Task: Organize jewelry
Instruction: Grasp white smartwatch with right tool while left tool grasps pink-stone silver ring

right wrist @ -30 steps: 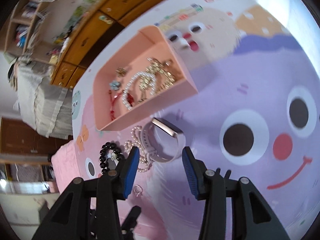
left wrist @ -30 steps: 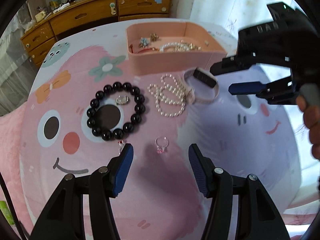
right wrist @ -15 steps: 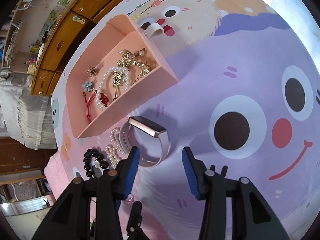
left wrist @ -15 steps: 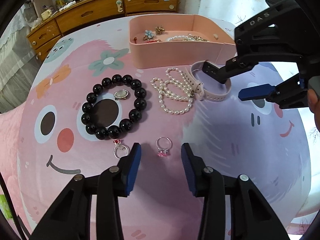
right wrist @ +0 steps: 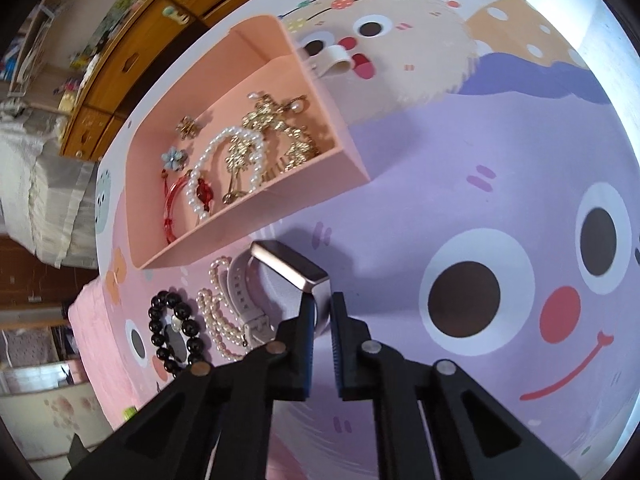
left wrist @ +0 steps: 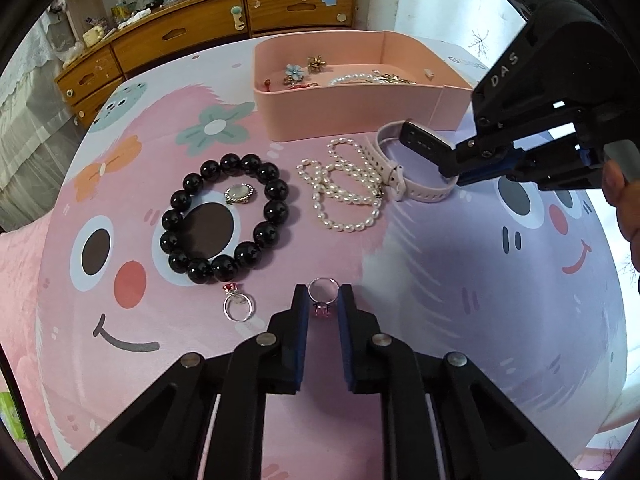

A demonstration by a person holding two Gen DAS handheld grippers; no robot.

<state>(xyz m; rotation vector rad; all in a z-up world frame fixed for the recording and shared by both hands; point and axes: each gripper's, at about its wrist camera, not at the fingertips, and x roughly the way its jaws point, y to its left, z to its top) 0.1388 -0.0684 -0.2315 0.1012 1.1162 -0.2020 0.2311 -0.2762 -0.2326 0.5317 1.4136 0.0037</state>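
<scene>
Since a second ago both grippers have gone from spread wide to clamped. The left gripper (left wrist: 323,295) now pinches the band of a silver ring with a pink stone (left wrist: 322,300), which lay free between its spread fingers before; the ring sits on the tabletop near the near edge. The right gripper (right wrist: 322,300) has come in from hovering beside the white smartwatch (right wrist: 280,276) and now pinches its strap just below the rose-gold case; the watch stands on its looped strap just in front of the pink box. Nothing else on the tabletop has shifted.

The tabletop (left wrist: 460,320) is covered by a cartoon mat of pink and lilac smiling faces. Towards its far edge stands the open pink box (left wrist: 344,120), holding a pearl bracelet, gold chain pieces, a blue flower brooch, a gold flower piece and a red cord bracelet. In front of the box, towards the left, lies a black bead bracelet (left wrist: 226,224) with a small silver oval pendant (left wrist: 239,193) inside its ring. A pearl necklace (left wrist: 346,196) lies heaped between the beads and the watch, touching the watch strap. A second silver ring with a red stone (left wrist: 238,304) lies just left of the left gripper.

Beyond the far edge runs a wooden dresser (left wrist: 208,36) with cluttered top, and white curtains hang at the right.
</scene>
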